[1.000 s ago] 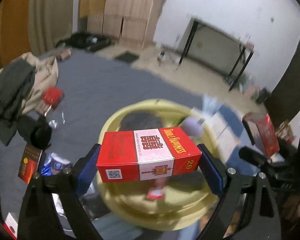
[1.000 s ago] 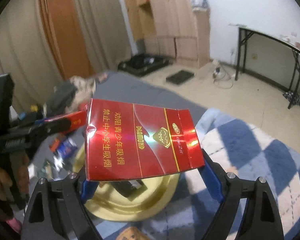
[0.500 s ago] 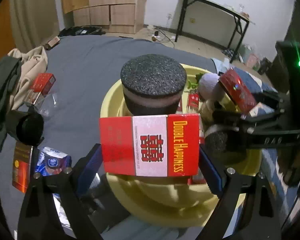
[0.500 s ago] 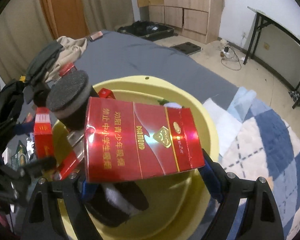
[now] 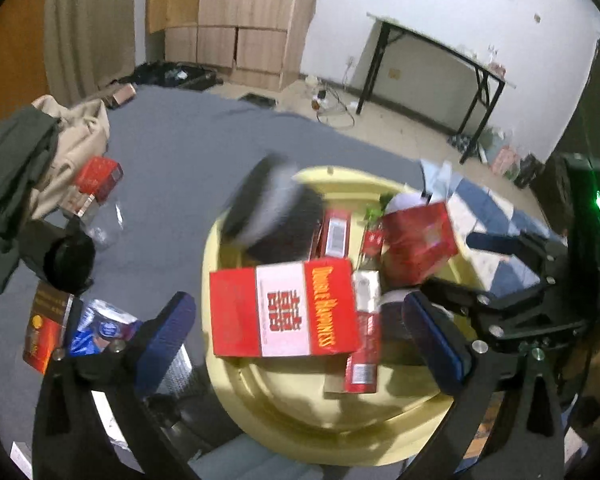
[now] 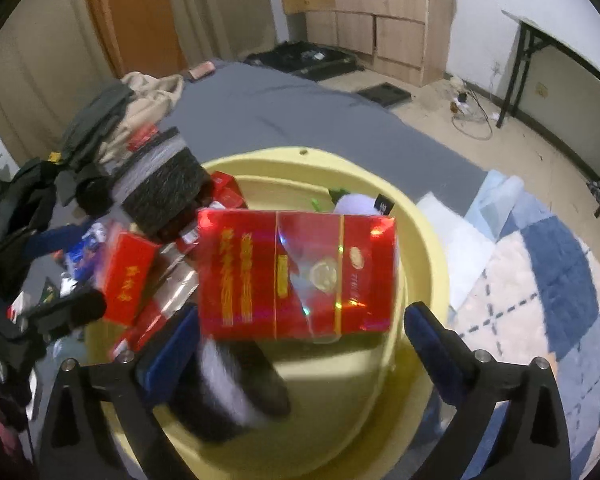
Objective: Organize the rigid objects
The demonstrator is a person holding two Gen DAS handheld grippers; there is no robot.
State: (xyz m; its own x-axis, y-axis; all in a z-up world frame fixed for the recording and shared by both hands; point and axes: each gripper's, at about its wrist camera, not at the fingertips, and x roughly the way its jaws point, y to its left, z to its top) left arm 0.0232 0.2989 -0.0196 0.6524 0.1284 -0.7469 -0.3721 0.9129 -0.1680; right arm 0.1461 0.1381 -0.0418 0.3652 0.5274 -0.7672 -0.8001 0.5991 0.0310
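Note:
A yellow basin (image 5: 352,436) holds several red cigarette packs and a black round sponge block (image 5: 272,208). My left gripper (image 5: 300,328) is open above it, and the red-and-white Double Happiness pack (image 5: 284,312) sits loose between the spread fingers, over the basin. My right gripper (image 6: 300,336) is also open, and the shiny red Diamond pack (image 6: 296,276) is free of its pads, blurred, above the basin (image 6: 424,256). The right gripper also shows in the left wrist view (image 5: 452,264) beside the Diamond pack (image 5: 418,244).
The basin stands on a grey sheet (image 5: 188,152). Left of it lie a red pack (image 5: 98,178), a dark pack (image 5: 44,326), a blue wrapper (image 5: 100,328), a black cup (image 5: 68,260) and piled clothes (image 5: 24,160). A blue checked blanket (image 6: 540,280) lies to the right.
Both grippers have opened and let go of their packs over the basin. The black sponge block has tipped toward the basin's left rim.

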